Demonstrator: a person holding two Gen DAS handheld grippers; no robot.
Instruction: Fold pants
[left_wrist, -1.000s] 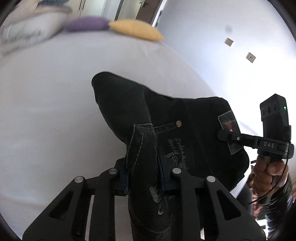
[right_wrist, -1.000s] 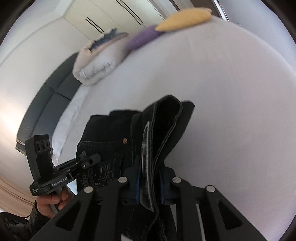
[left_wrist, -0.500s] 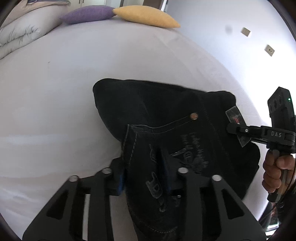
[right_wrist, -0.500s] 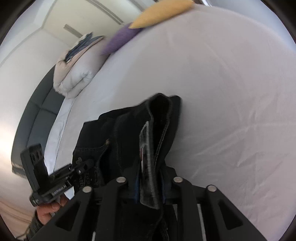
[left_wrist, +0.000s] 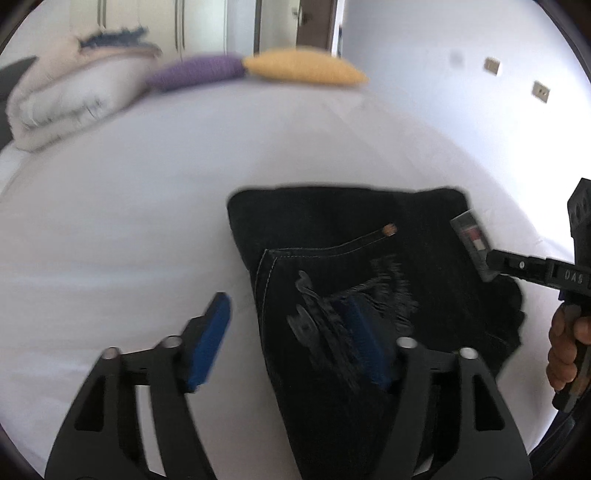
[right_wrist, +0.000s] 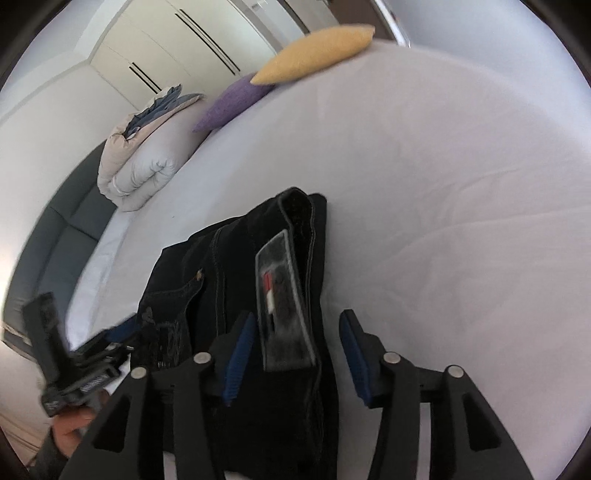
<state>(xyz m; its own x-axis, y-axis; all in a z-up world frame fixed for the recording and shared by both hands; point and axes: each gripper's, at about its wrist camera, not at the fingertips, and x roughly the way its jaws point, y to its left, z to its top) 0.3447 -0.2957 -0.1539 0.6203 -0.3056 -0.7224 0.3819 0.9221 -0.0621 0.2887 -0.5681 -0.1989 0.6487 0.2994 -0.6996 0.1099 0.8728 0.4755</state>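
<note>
The black jeans (left_wrist: 354, 266) lie folded into a compact stack on the white bed, back pocket and grey waist label (left_wrist: 472, 240) on top. My left gripper (left_wrist: 291, 332) is open, its jaws straddling the stack's near left edge, holding nothing. In the right wrist view the jeans (right_wrist: 240, 295) lie below my right gripper (right_wrist: 295, 350), which is open with the label (right_wrist: 282, 302) between its blue pads. The right gripper also shows in the left wrist view (left_wrist: 517, 266) at the stack's right edge. The left gripper shows in the right wrist view (right_wrist: 110, 347), blurred.
The white bed sheet (left_wrist: 147, 221) stretches around the jeans. A rolled white duvet (left_wrist: 62, 103), a purple cushion (left_wrist: 195, 74) and a yellow cushion (left_wrist: 306, 68) sit at the far end. A dark grey headboard (right_wrist: 48, 236) and white wardrobe doors (right_wrist: 177, 40) lie beyond.
Both grippers were shut on the jeans' edge and lowered it onto the stack. Now both have opened and let go, and the jeans lie flat.
</note>
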